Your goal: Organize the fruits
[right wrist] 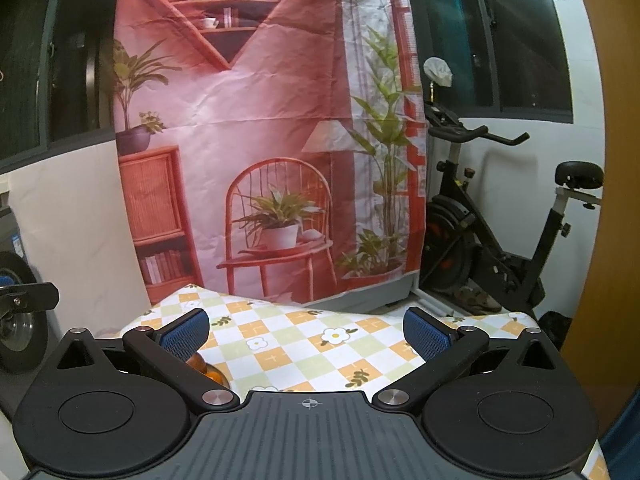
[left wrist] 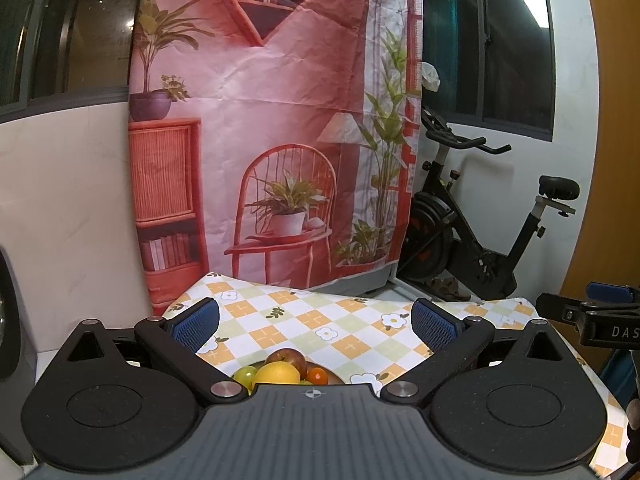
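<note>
Both grippers hover over the checked worktop (left wrist: 320, 320), jaws spread wide and empty. The fruit pile (left wrist: 284, 370) sits low and dead ahead of the left gripper (left wrist: 316, 322), right between its fingers and half hidden by its body. From the right gripper (right wrist: 306, 334), it lies off left, behind the left finger. Left looks better placed.

Backdrop: a creased pink cloth (left wrist: 276, 120) printed with shelves, chair and plants was hung behind the table.
Table: it was covered by a checked, flowered tablecloth (left wrist: 320, 320).
Wall: white panels (left wrist: 68, 208) were seen at left.
Windows: dark panes (left wrist: 500, 40) were set above; a ceiling light was reflected.
Corner: an exercise bike (left wrist: 480, 224) was parked at right.
</note>
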The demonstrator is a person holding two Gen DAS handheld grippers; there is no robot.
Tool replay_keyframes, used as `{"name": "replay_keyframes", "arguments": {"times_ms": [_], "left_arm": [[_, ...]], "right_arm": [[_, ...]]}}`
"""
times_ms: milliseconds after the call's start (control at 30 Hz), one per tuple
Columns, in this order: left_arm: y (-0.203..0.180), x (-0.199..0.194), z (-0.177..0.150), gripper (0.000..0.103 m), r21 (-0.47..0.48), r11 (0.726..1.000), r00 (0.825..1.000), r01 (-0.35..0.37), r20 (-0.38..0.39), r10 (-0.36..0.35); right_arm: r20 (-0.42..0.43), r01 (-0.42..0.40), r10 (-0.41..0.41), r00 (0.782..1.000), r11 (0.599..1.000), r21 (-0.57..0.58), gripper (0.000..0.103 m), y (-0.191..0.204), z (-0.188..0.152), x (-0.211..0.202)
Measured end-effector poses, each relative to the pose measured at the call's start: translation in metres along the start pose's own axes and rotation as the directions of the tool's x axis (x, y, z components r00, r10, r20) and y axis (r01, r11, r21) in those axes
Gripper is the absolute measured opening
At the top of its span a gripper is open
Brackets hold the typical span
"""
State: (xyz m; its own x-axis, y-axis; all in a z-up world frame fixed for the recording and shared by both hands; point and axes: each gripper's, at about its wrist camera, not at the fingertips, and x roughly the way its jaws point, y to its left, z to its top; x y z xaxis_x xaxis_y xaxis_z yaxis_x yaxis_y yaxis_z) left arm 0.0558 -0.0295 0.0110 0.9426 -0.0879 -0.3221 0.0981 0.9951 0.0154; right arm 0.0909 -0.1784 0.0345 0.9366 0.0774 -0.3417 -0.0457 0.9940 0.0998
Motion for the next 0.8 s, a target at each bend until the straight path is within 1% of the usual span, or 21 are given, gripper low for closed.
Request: {"name": "replay_keyframes", "arguments": {"times_ms": [800], "left_arm": [[0.0014, -0.0011, -0.0019, 0.103, 0.003, 1.000, 1.000, -0.002, 0.001, 0.002]], "right_arm": [[-0.005, -0.001, 0.001, 1.000, 1.000, 0.001, 0.103, 0.0017, -0.0028, -0.0003]]}}
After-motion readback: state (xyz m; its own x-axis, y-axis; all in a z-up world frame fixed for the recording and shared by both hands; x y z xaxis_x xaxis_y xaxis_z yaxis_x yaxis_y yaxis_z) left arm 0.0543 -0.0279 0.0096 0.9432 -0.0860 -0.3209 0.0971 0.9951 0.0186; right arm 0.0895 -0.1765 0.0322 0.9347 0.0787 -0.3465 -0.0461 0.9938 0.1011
